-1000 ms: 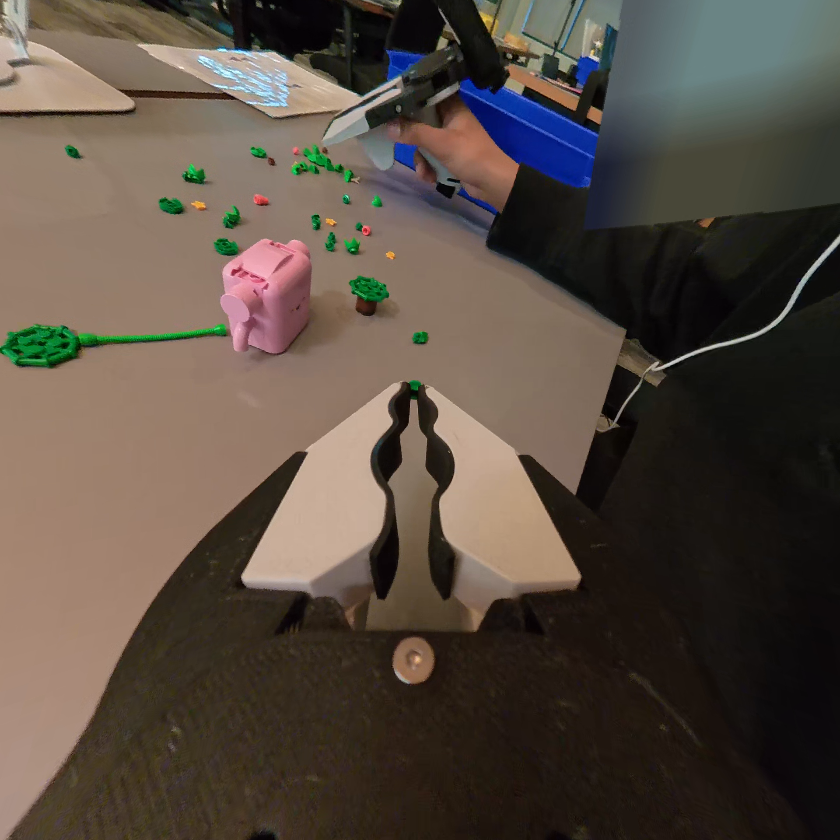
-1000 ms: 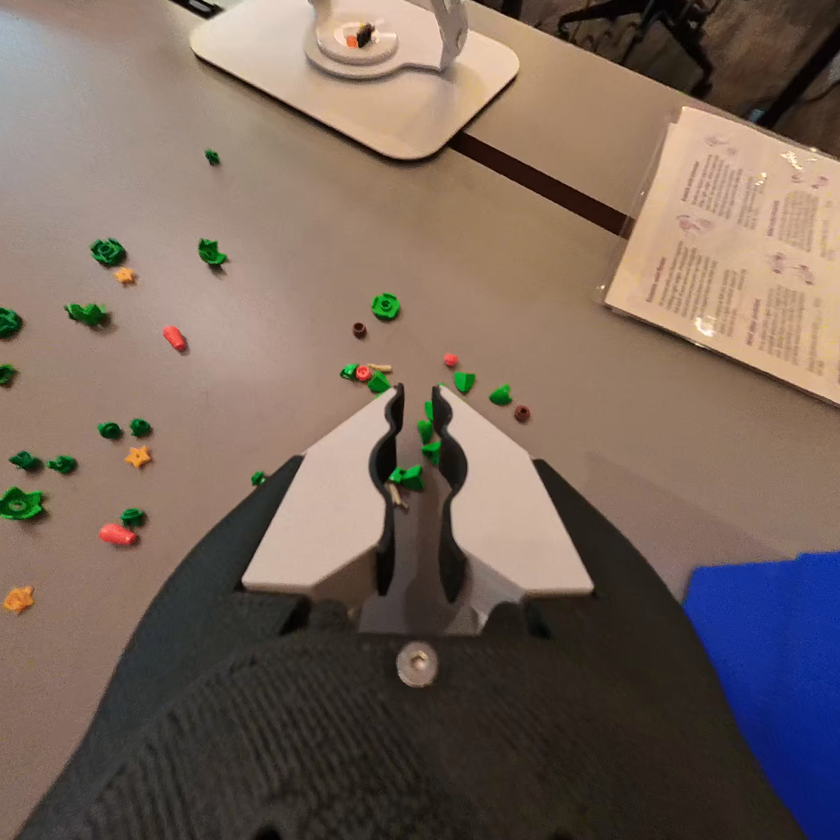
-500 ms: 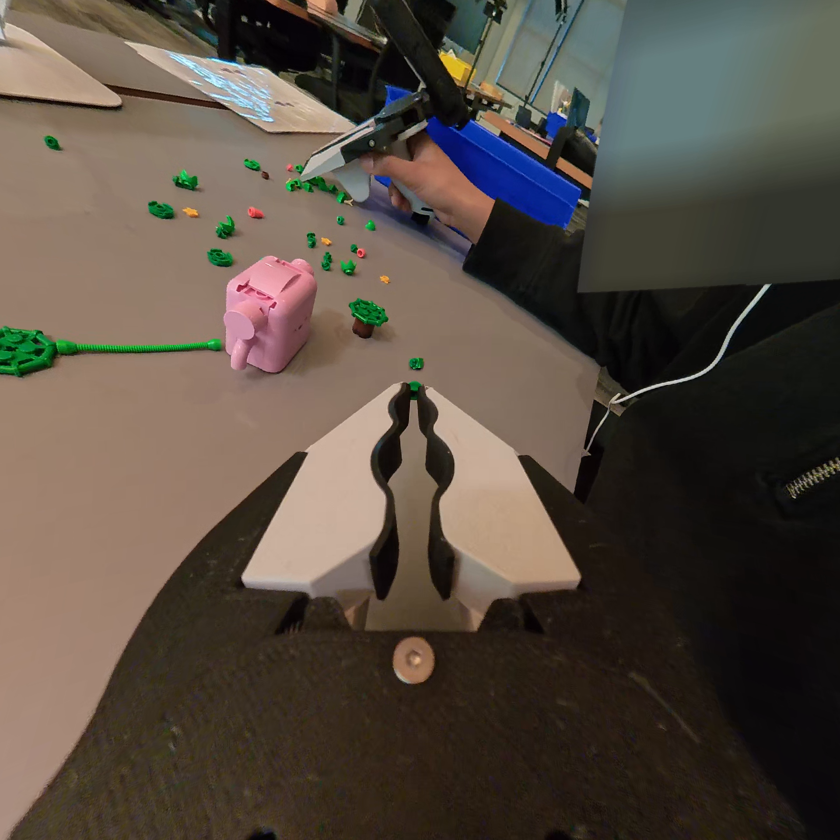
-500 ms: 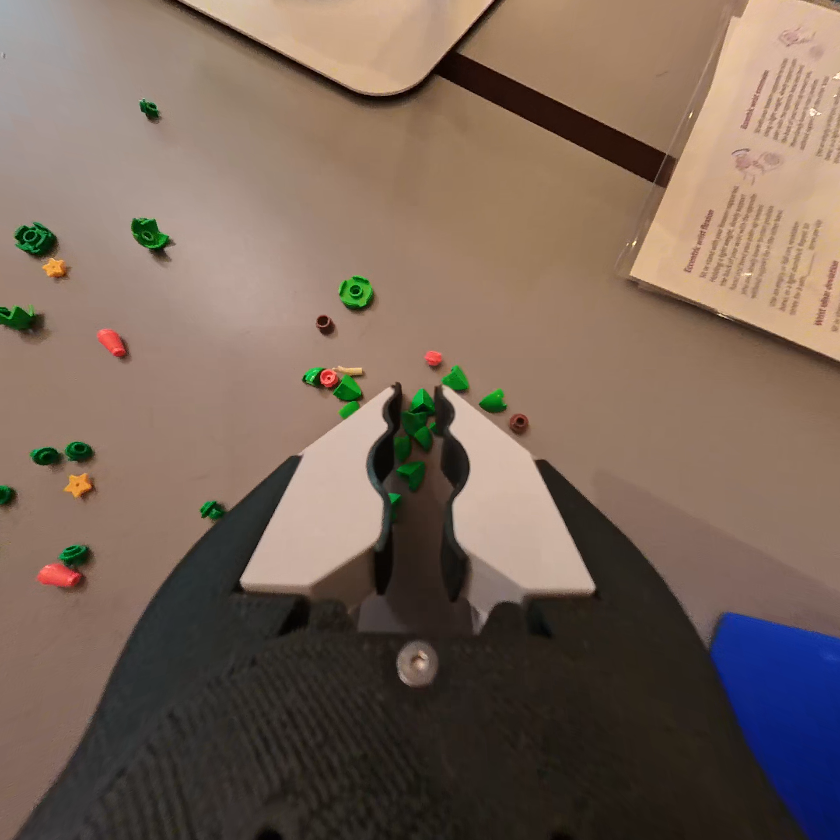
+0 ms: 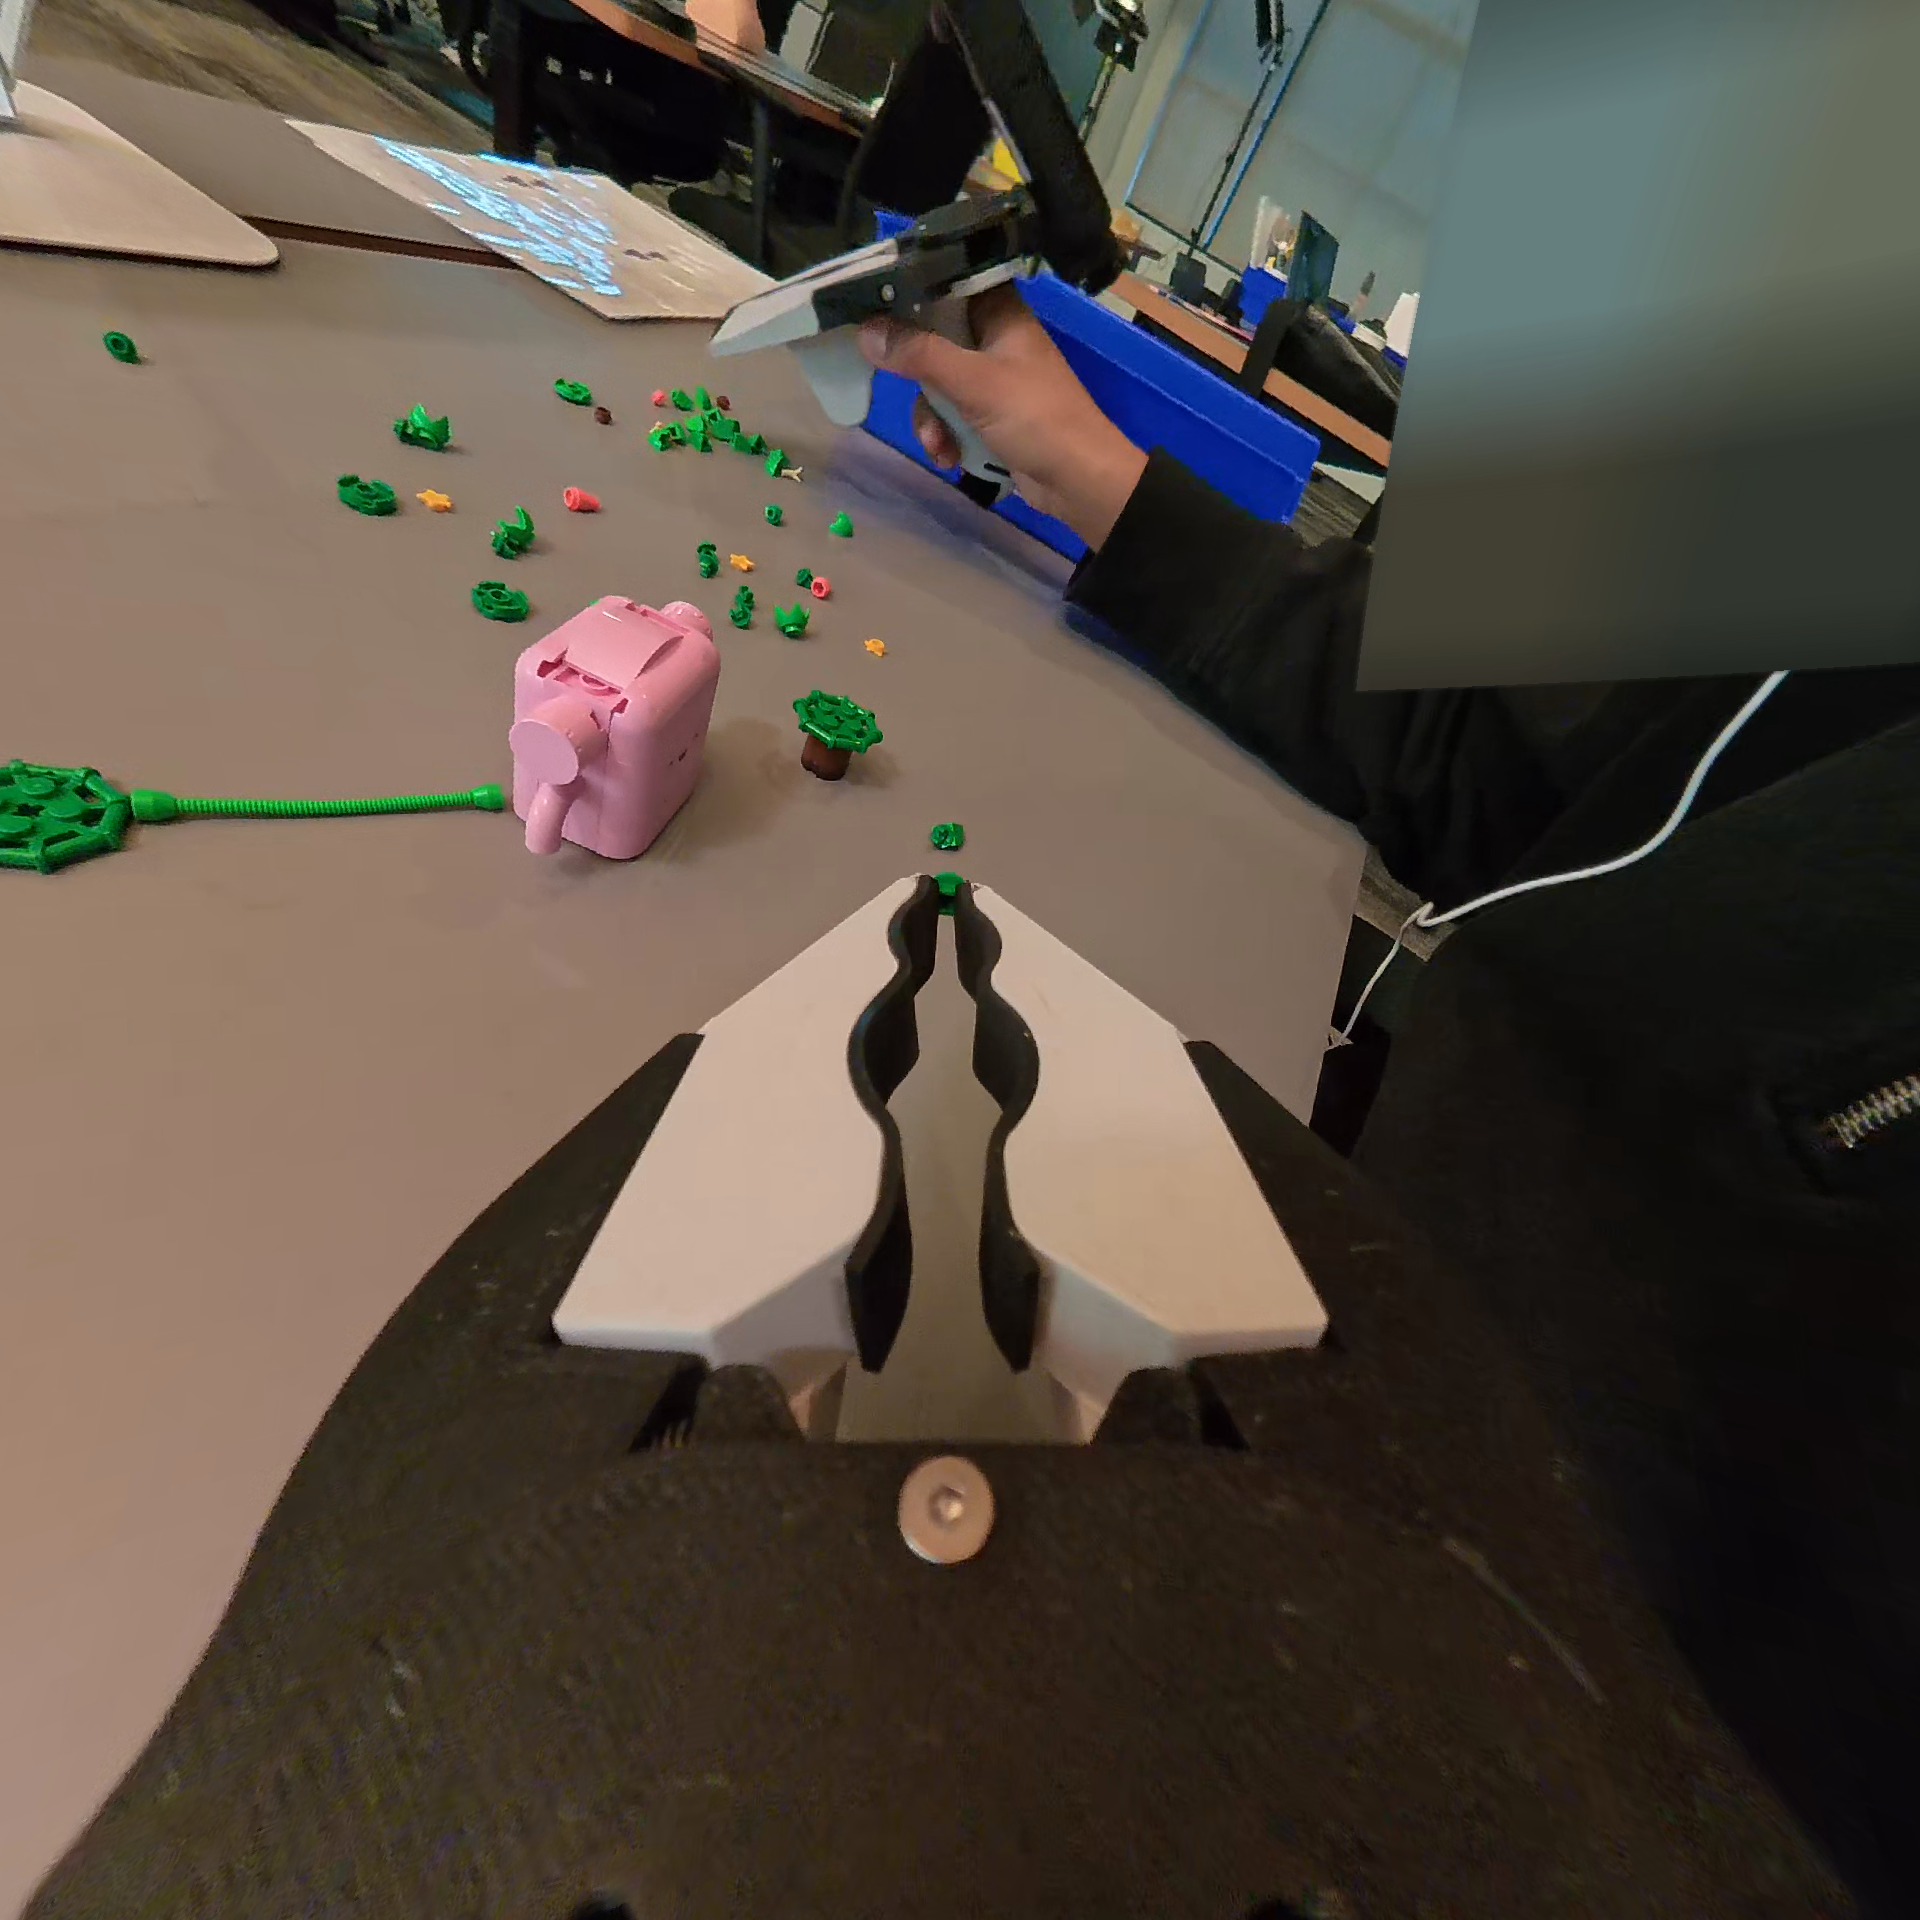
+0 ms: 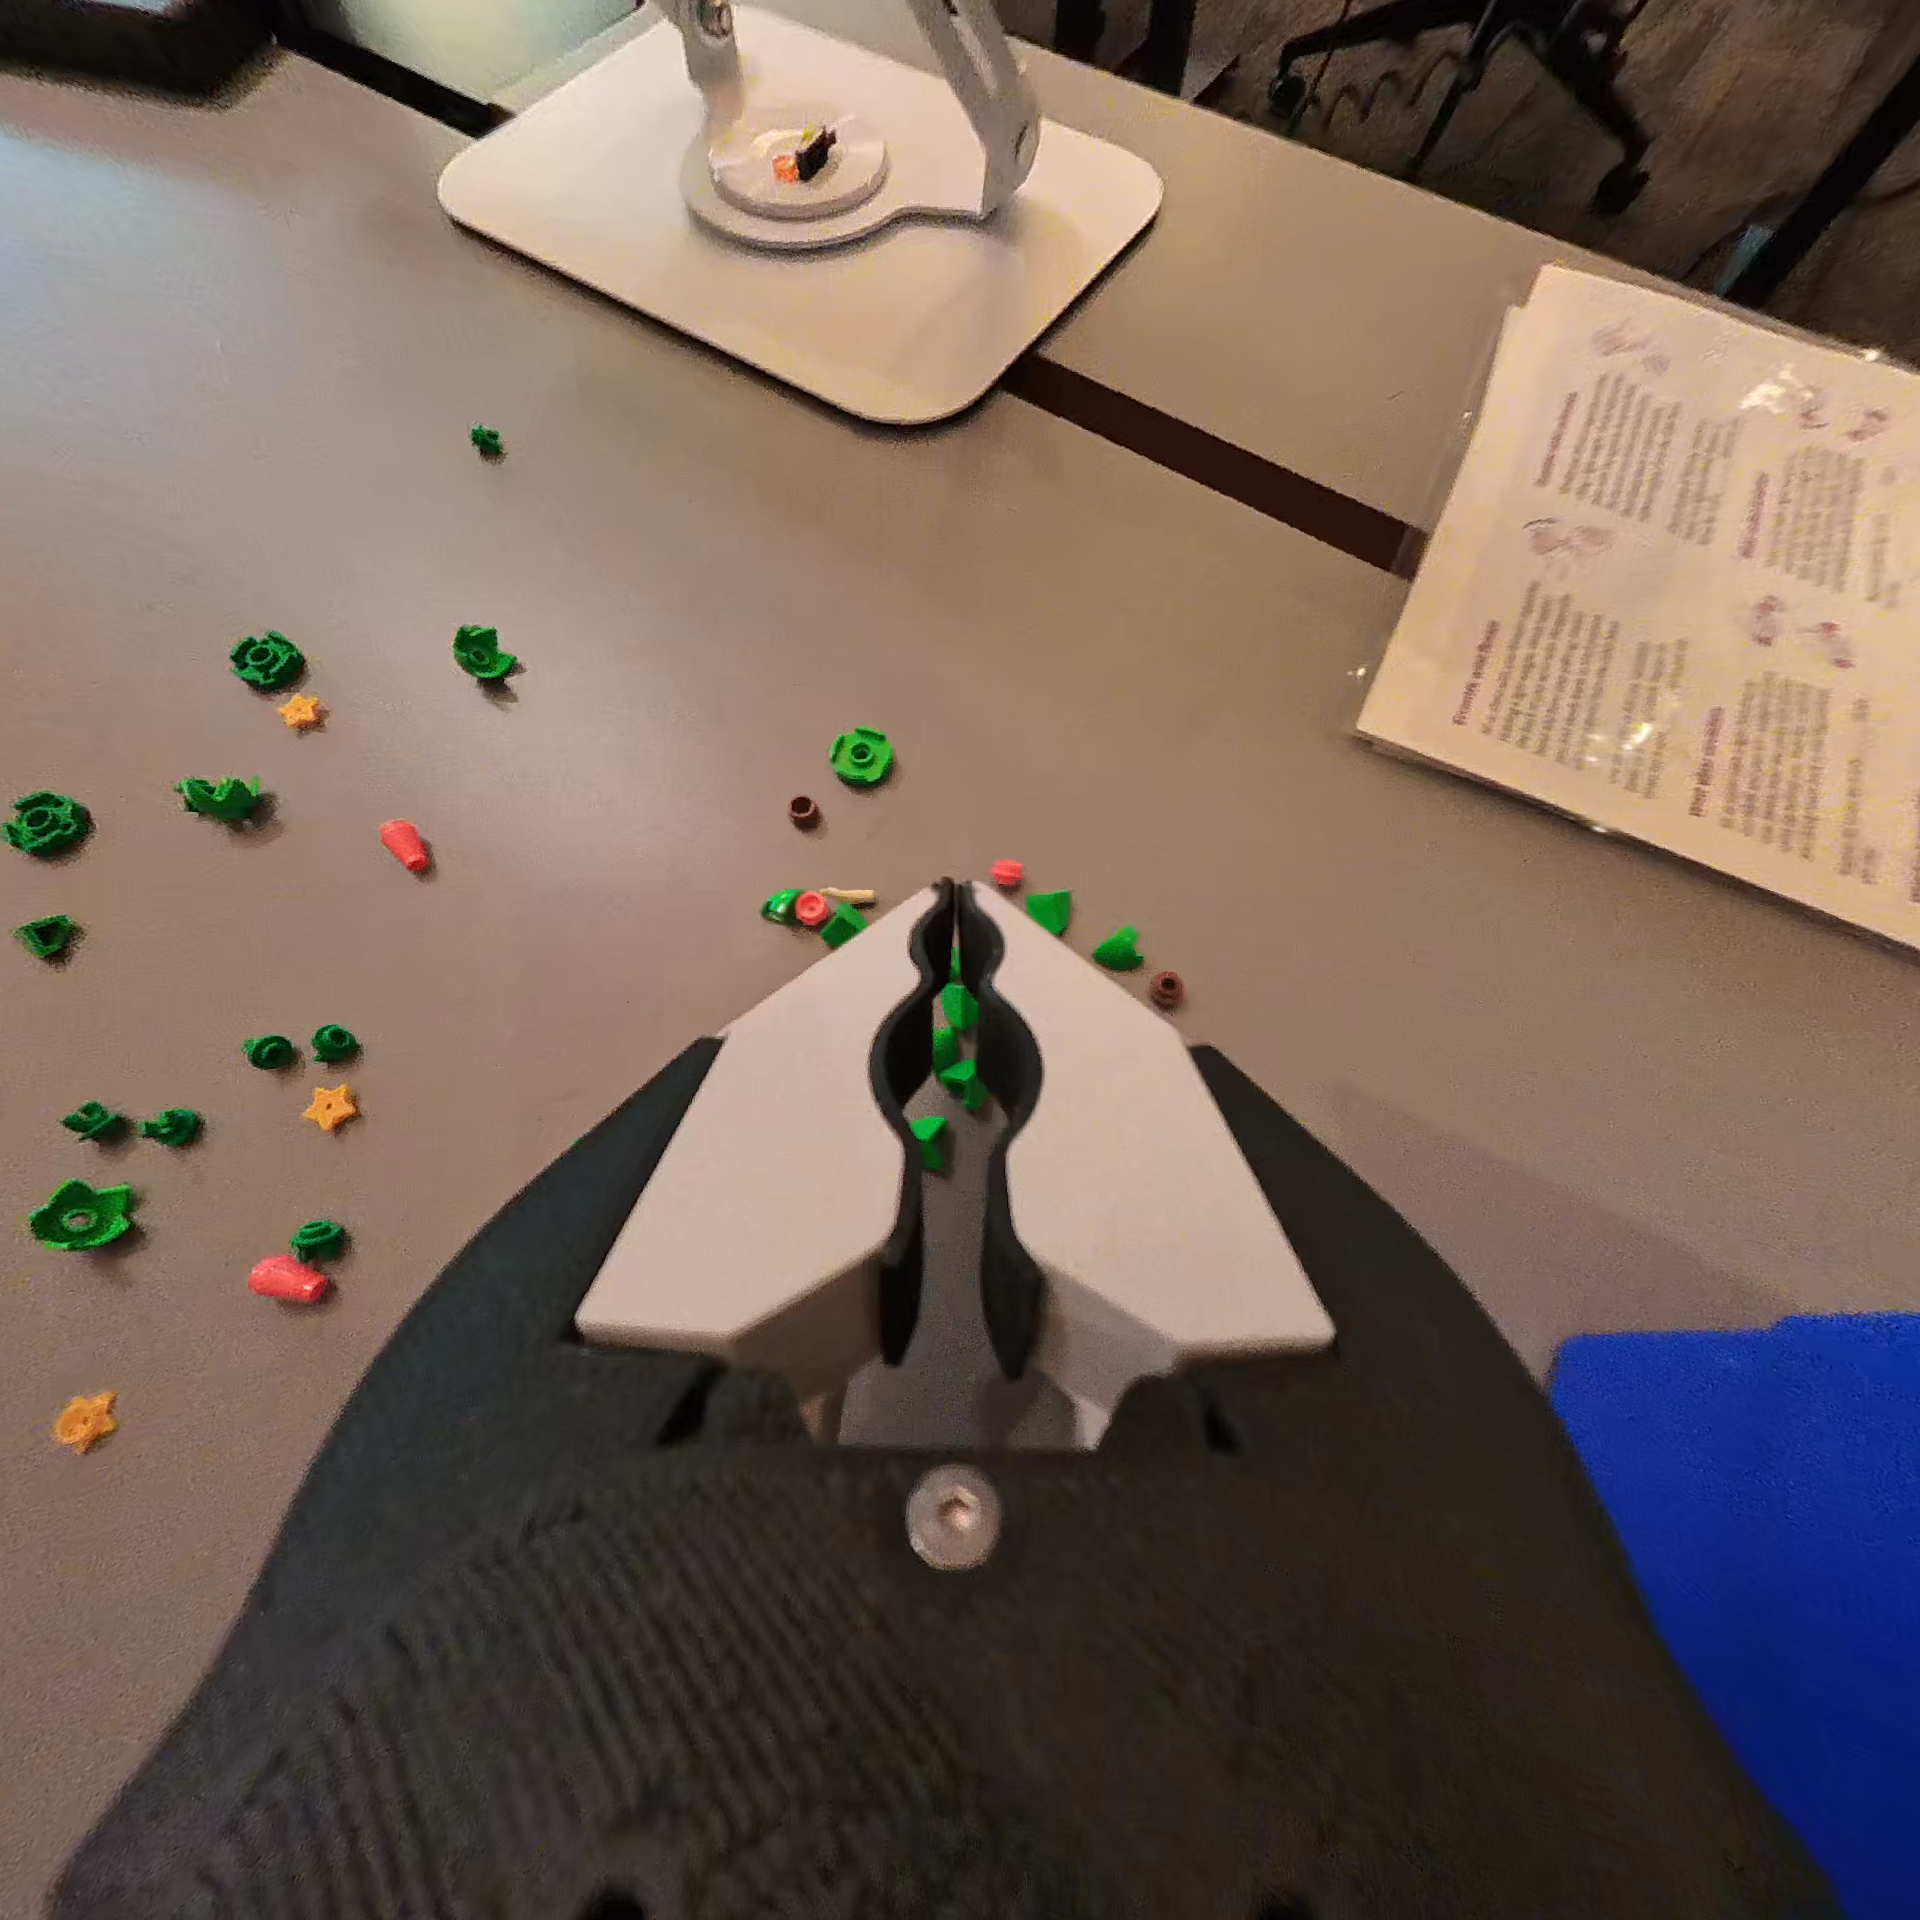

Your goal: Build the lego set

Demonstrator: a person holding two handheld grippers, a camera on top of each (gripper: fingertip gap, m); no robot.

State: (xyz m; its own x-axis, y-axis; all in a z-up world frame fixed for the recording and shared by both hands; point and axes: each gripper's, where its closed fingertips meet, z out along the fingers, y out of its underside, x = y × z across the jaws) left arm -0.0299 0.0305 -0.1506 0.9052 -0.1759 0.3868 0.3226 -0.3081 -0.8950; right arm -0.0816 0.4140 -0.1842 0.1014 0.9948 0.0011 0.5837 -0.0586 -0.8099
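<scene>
My left gripper (image 5: 943,889) is shut on a tiny green round piece (image 5: 944,885) at its very tips and holds it just above the grey table (image 5: 312,1039). Ahead of it lie a loose green piece (image 5: 947,834), a small green tree on a brown trunk (image 5: 836,727), a pink cube-shaped build (image 5: 623,727) and a green stalk with a web-shaped plate (image 5: 312,805). My right gripper (image 6: 954,891) is shut, its tips pressed together, above a cluster of small green slope pieces (image 6: 956,1049). It also shows in the left wrist view (image 5: 722,343), raised off the table.
Many small green, red and orange pieces (image 6: 260,665) are scattered across the table. A white stand base (image 6: 831,281) is at the back, an instruction sheet (image 6: 1683,582) at the right, and a blue bin (image 6: 1756,1538) near the right edge. A person's hand (image 5: 997,416) holds the right gripper. Across from one pair of fingers to the other is roughly 40 centimeters.
My right gripper went down with open jaws to the green cluster, then shut and rose. My left gripper stayed shut on the green piece and barely moved.
</scene>
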